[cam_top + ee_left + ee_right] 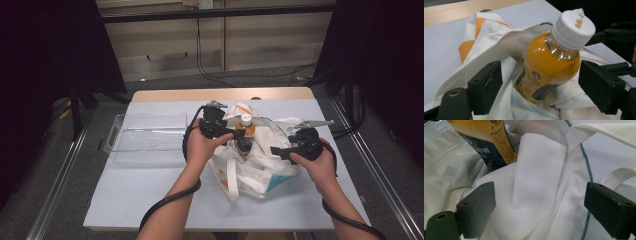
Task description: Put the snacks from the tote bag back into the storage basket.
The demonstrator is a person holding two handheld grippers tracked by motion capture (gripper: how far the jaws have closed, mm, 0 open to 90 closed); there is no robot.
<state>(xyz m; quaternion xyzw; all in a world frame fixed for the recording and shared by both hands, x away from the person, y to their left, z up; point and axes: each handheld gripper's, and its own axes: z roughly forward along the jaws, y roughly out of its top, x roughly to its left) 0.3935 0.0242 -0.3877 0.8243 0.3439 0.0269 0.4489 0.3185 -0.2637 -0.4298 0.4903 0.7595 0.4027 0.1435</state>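
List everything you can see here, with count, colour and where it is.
Bottle: one, orange drink, white cap, standing in the bag's opening.
Cloth bag: one, white with orange and teal parts, table centre.
Clear tray: one, transparent, left of the bag.
Table: one, pale top.
Left gripper: one, black, jaws open either side of the bottle.
Right gripper: one, black, jaws open over the bag's cloth.

Left arm: my forearm enters at the bottom centre-left of the high view, angled up and right.
Left gripper (239,133): mid-frame, jaws spread wide, pointing right.
Right arm: my forearm rises from the bottom right.
Right gripper (275,150): right of centre, jaws spread wide, pointing left.
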